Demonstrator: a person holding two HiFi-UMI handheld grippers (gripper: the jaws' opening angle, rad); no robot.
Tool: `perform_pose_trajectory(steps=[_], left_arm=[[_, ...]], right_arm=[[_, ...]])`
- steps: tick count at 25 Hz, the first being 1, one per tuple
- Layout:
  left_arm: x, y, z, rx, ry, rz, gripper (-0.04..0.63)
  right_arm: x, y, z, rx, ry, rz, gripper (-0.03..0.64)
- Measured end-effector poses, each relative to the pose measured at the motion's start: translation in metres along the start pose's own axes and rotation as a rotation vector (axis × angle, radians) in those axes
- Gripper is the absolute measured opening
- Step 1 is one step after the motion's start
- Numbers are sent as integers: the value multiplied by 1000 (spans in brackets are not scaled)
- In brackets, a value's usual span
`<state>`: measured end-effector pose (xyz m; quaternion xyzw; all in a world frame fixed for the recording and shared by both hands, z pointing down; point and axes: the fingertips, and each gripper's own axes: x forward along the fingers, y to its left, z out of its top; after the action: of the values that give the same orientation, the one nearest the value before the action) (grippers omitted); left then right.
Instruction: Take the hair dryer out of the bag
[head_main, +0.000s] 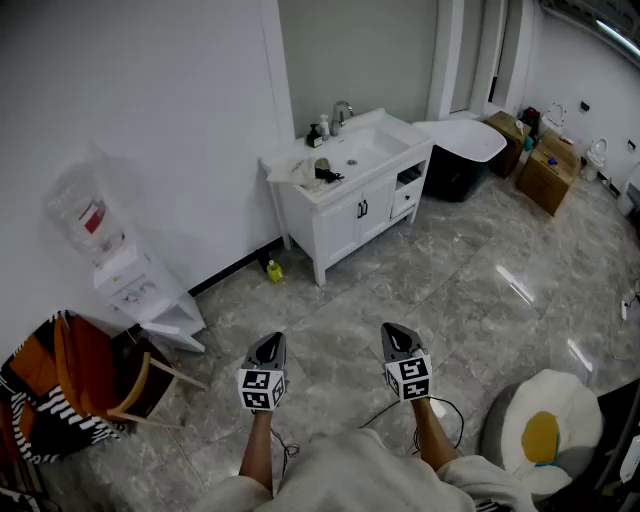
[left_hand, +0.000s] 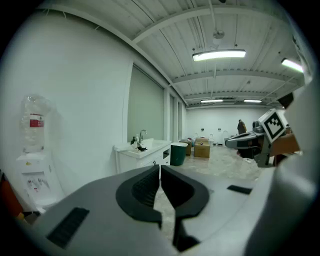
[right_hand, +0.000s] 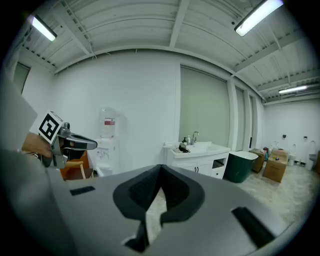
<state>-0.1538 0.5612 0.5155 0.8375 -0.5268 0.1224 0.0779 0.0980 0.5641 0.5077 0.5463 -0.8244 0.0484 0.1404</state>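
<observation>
On a white vanity (head_main: 352, 205) against the far wall lies a pale crumpled bag (head_main: 296, 171), with a small dark object (head_main: 326, 175) beside it that may be the hair dryer; it is too small to tell. My left gripper (head_main: 269, 342) and right gripper (head_main: 394, 331) are held side by side over the floor, well short of the vanity, both shut and empty. In the left gripper view the jaws (left_hand: 160, 167) meet, and the vanity (left_hand: 141, 151) stands far ahead. The jaws (right_hand: 161, 167) are likewise together in the right gripper view, facing the vanity (right_hand: 197, 151).
A water dispenser (head_main: 128, 272) stands at the left wall, with a chair draped in orange and striped cloth (head_main: 62, 385) near it. A yellow bottle (head_main: 273, 269) sits on the floor by the vanity. Right of the vanity are a dark tub (head_main: 462, 152), cardboard boxes (head_main: 548, 168) and an egg-shaped cushion (head_main: 544, 432).
</observation>
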Motion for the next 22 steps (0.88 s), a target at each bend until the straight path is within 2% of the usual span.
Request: perform_pose_trajectory(steps=[10,13,16,18,22], left_arm=[[-2,-14,1,-9,-7,8,15],[-5,-22,0,-13,-13,8,15],[-7,-28,-2,-26,-20,2,20],[-8,-33,-3,-30,-28,-3,77],[-8,-49,-4,-28,-34,-18,159]], right_arm=[[-13,-10,1,3,-31,-12,0],[-19,-9,1,11,-57,19,2],[-21,-6,-1,23,-68,55,139],[-21,-4,-5,23,-60,77,236],[-28,-4,-16,11,-38,100,275]])
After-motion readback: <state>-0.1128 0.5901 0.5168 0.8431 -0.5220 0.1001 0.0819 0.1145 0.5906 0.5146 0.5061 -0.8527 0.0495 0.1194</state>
